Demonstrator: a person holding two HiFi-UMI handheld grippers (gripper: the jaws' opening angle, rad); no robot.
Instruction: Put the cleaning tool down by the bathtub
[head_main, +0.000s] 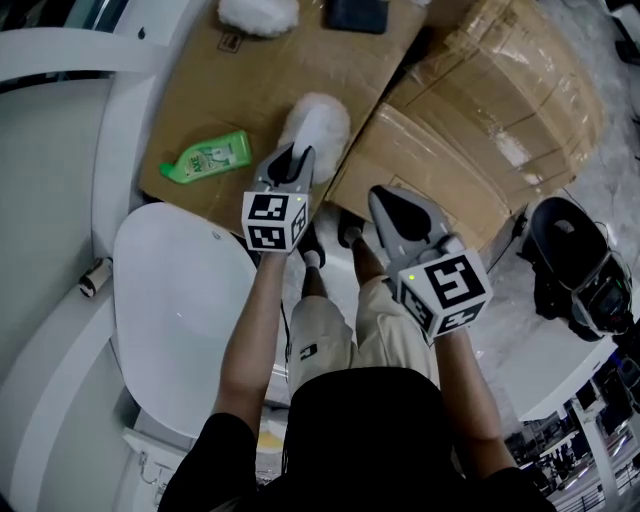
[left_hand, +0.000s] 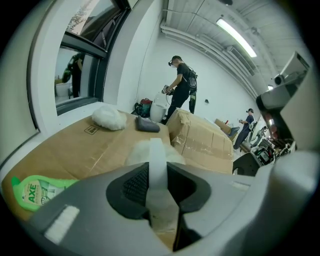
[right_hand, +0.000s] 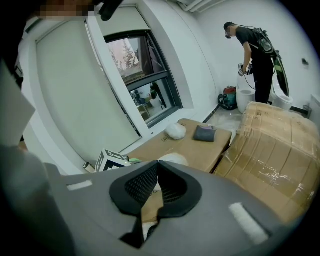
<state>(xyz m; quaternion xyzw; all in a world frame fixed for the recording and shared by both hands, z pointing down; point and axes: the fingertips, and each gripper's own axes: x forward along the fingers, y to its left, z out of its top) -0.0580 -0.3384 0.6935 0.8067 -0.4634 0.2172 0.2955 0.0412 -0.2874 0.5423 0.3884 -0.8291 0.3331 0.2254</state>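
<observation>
Left jaws: my left gripper is pinching the flat white plastic handle of the fluffy white cleaning tool, a pad on each face.
Right jaws: my right gripper is pressed together with nothing in it.
Tool: it's over the near edge of the flattened brown cardboard sheet, right of the green plastic bottle lying on that sheet.
Handling: light, I'd say. The soft head will squash and the smooth handle could slip, so I hold the handle.
Room: white bathtub along the sheet's left edge, taped cardboard box against its right, bare sheet between.
</observation>
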